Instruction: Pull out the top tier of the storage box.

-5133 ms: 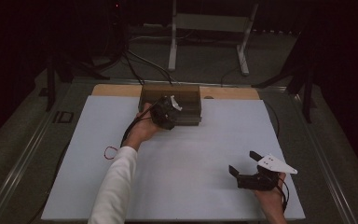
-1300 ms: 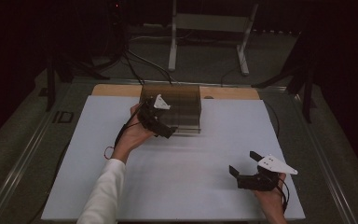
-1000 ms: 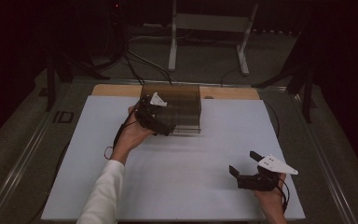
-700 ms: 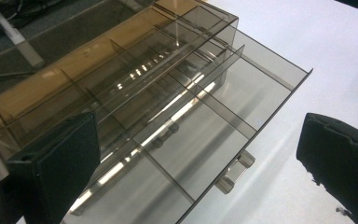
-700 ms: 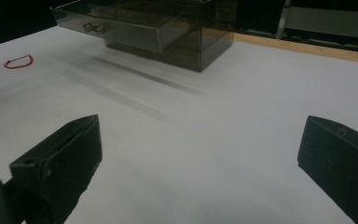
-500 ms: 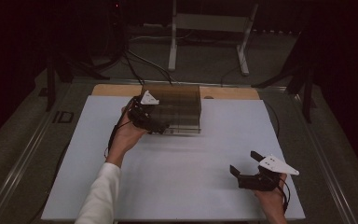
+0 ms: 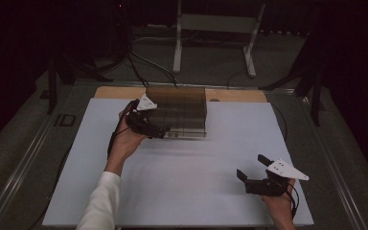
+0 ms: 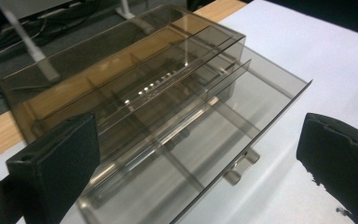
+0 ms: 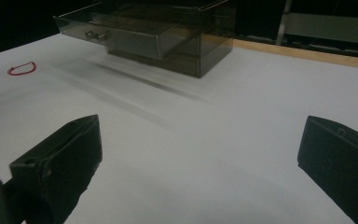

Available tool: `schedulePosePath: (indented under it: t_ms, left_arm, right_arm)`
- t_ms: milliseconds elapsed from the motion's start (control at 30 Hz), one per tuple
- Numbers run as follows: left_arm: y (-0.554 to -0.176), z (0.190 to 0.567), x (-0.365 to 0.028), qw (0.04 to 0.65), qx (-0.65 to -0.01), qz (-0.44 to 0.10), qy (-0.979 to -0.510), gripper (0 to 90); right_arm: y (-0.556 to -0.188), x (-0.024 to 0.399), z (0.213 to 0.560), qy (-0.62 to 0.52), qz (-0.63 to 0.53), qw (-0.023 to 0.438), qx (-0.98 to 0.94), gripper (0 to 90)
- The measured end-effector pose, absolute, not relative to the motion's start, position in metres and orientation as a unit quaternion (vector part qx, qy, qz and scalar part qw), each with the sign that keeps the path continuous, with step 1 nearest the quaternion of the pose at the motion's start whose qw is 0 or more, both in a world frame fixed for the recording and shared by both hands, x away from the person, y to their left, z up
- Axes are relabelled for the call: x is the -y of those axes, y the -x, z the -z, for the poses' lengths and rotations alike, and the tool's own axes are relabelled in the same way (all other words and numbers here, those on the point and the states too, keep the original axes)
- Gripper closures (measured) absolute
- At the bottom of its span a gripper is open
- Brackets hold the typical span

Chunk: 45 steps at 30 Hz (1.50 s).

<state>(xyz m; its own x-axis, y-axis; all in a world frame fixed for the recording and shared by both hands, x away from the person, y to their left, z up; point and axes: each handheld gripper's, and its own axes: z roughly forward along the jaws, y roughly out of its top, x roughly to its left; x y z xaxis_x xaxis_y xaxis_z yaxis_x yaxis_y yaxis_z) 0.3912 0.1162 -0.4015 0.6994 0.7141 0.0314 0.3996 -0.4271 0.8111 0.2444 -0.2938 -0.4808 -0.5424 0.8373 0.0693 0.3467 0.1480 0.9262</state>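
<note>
The smoky, see-through plastic drawer box (image 7: 177, 109) sits at the far middle of the white desk (image 7: 182, 187), its lower drawer (image 8: 223, 140) slid partway out. The left claw (image 7: 159, 130) hangs released at the drawer's front left corner, gripping nothing, while the right claw (image 7: 254, 171) rests released near the desk's front right, well apart. To do this well, I'd say the left claw should close squarely on the small clear knob (image 8: 240, 165), which looks to be two stubby pegs, and move it straight along the runners, since the slick, thin, hard-edged walls would skew easily.
</note>
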Motion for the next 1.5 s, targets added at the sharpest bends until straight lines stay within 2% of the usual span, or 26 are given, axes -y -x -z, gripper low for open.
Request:
schedulePosePath:
  t_ms: [767,1500]
  left_arm:
    - [-0.379,0.399,-0.144,0.412,-0.369,-0.219,-0.804,1.0]
    - [-0.373,0.411,-0.165,0.407,-0.394,-0.215,-0.795,1.0]
  right_arm:
    - [-0.243,0.295,0.482,-0.399,-0.512,0.254,-0.717,0.0]
    - [-0.243,0.295,0.481,-0.417,-0.5,0.249,-0.717,0.0]
